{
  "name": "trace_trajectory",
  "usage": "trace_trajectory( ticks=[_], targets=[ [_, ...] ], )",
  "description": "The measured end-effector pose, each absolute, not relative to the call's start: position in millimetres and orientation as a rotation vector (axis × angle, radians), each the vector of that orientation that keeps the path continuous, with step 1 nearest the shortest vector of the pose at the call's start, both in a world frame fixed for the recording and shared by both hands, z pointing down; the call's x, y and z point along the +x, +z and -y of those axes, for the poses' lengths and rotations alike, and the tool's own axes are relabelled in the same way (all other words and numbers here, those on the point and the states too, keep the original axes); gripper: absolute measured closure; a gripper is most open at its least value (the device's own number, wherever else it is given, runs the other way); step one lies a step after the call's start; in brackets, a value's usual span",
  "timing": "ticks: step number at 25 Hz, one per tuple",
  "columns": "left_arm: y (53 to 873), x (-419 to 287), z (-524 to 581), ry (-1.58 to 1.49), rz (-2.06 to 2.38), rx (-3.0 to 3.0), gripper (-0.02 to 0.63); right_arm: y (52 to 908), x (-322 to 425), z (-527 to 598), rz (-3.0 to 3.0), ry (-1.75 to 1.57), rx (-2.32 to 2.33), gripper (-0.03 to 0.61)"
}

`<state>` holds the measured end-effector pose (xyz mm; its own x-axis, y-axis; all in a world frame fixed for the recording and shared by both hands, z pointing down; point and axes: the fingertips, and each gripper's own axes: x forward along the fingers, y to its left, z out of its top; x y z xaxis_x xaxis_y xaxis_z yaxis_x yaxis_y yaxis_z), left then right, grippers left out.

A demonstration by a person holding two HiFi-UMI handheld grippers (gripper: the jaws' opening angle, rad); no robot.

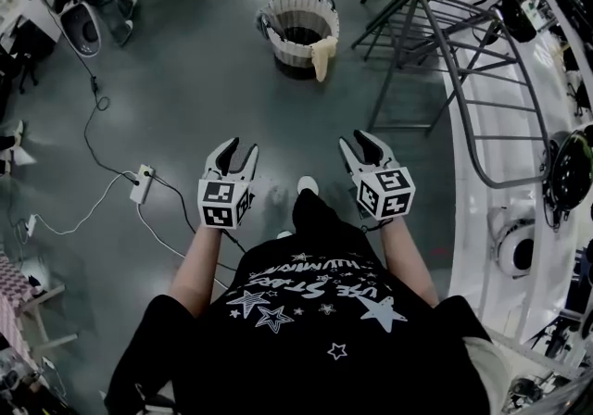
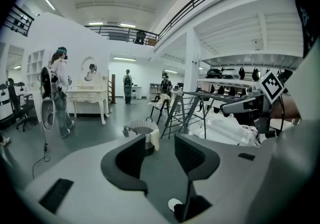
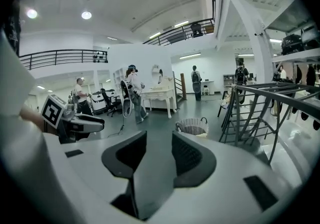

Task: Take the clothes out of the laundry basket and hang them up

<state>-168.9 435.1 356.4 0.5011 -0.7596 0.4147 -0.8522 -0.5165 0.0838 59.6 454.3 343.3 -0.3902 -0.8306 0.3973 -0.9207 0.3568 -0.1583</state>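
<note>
dark glossy floor (image 1: 185,80) in a big white hall w/ a railed mezzanine (image 2: 120,32); a white table (image 2: 87,95) stands far back. the laundry basket (image 1: 298,29) sits on the floor ahead, well apart from both claws, approx. between their lines. left claw (image 1: 239,146) and right claw (image 1: 357,138) are each released, jaws apart w/ nothing between (only floor shows through). count: 1 basket, 1 cream cloth (image 1: 321,56) draped over its rim, 1 drying rack (image 1: 463,61) near its right, 2 claws.

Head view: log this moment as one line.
stage: nothing picked yet | left gripper: open, empty | right gripper: open, empty | basket: on floor ahead, cloth over rim | drying rack: right of basket
</note>
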Motion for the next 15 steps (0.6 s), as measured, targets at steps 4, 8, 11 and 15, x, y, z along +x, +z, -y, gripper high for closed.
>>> trace_trajectory(
  ticks=[4, 8, 11, 15],
  targets=[
    [366, -164, -408, 0.481, 1.356, 2.438, 0.351, 363, 68, -425, 2.351, 0.581, 1.526, 0.363],
    [362, -145, -361, 0.485, 1.362, 2.401, 0.311, 373, 83, -371, 2.35, 0.678, 1.492, 0.342],
    [359, -137, -329, 0.502, 1.387, 2.37, 0.307, 377, 84, -332, 2.372, 0.719, 1.447, 0.342],
    [353, -128, -290, 0.512, 1.459, 2.339, 0.307, 383, 96, -287, 2.408, 0.739, 1.384, 0.342]
  ],
)
